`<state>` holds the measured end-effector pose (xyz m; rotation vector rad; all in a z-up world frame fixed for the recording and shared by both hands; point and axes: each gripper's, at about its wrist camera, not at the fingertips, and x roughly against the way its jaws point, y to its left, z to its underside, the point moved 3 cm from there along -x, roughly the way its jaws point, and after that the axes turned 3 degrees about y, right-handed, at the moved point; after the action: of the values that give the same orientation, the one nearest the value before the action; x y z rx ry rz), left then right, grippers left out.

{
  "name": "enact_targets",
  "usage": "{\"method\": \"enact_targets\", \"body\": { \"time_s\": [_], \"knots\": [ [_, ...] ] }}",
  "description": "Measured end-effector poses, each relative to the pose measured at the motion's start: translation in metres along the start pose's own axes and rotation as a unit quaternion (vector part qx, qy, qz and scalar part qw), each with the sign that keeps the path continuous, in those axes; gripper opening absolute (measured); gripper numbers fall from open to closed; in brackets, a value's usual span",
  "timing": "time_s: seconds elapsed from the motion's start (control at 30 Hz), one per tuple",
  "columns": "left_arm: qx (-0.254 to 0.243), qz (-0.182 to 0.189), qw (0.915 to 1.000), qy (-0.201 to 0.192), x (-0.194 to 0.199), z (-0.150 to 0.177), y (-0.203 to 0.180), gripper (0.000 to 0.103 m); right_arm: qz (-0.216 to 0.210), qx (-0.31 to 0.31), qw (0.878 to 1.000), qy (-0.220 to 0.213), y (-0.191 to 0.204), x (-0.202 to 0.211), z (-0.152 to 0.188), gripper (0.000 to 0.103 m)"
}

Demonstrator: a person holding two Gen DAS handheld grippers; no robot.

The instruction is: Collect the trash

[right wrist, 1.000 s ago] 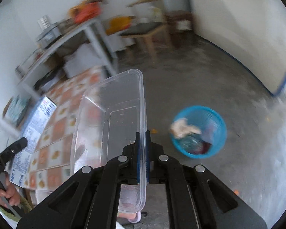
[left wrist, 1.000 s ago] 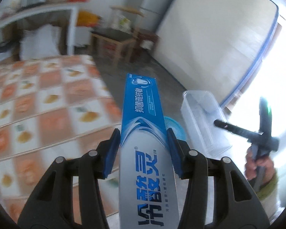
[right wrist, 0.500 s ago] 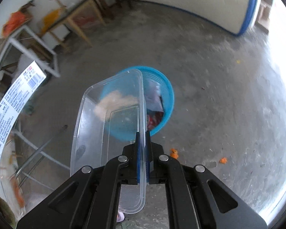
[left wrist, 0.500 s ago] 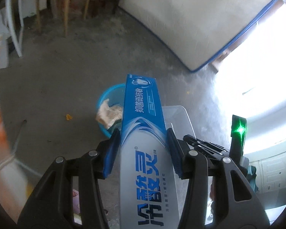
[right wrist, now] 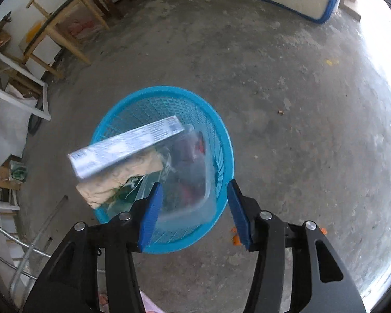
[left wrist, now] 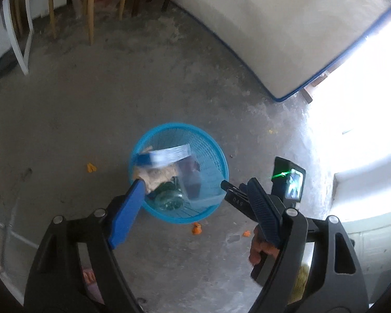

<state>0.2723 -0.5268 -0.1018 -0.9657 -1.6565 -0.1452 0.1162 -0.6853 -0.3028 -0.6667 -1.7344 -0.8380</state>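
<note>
We saw the toothpaste box [right wrist: 127,146], blurred, lying across the top of the blue basket [right wrist: 223,140], one end over the rim and apart from both tools. Under it lay crumpled brown paper [right wrist: 117,180]; the clear plastic container [right wrist: 195,203] sat inside the basket against its near wall. The basket stood on the concrete floor [right wrist: 286,65], with small orange scraps [left wrist: 196,230] just beside it. Our left hand-held gripper [left wrist: 200,214] hung above the basket, jaws opening, nothing between them. Our right hand-held gripper [right wrist: 195,214] was likewise opening, its pads clear of the container below. Wooden chairs [left wrist: 91,5] stood well apart.
</note>
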Motion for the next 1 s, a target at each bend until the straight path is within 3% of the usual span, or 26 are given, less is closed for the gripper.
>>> {"method": "enact_targets", "body": {
  "time_s": [0.23, 0.37, 0.53, 0.67, 0.77, 0.9, 1.0],
  "knots": [
    [-0.013, 0.013, 0.9995, -0.025, 0.058, 0.032, -0.001, 0.076, -0.012, -0.005, 0.999, -0.045, -0.009, 0.032, 0.008, 0.050],
    [-0.036, 0.006, 0.9977, -0.058, 0.103, 0.060, 0.000, 0.077, -0.043, 0.003, 0.995, -0.086, -0.010, 0.085, 0.027, 0.051],
    [-0.060, -0.034, 0.9883, -0.136, 0.166, 0.121, 0.017, 0.083, -0.099, 0.045, 0.983, -0.146, 0.011, 0.176, 0.078, 0.070],
    [-0.042, -0.060, 0.9809, -0.180, 0.203, 0.176, 0.034, 0.090, -0.131, 0.107, 0.967, -0.192, 0.049, 0.239, 0.133, 0.085],
    [-0.011, -0.082, 0.9732, -0.215, 0.228, 0.216, 0.047, 0.094, -0.130, 0.154, 0.953, -0.227, 0.079, 0.267, 0.167, 0.092],
    [0.023, -0.111, 0.9617, -0.250, 0.259, 0.262, 0.067, 0.094, -0.083, 0.250, 0.919, -0.293, 0.137, 0.302, 0.215, 0.096],
    [0.051, -0.130, 0.9529, -0.269, 0.282, 0.289, 0.082, 0.094, -0.079, 0.297, 0.897, -0.319, 0.175, 0.323, 0.241, 0.096]
  ]
}}
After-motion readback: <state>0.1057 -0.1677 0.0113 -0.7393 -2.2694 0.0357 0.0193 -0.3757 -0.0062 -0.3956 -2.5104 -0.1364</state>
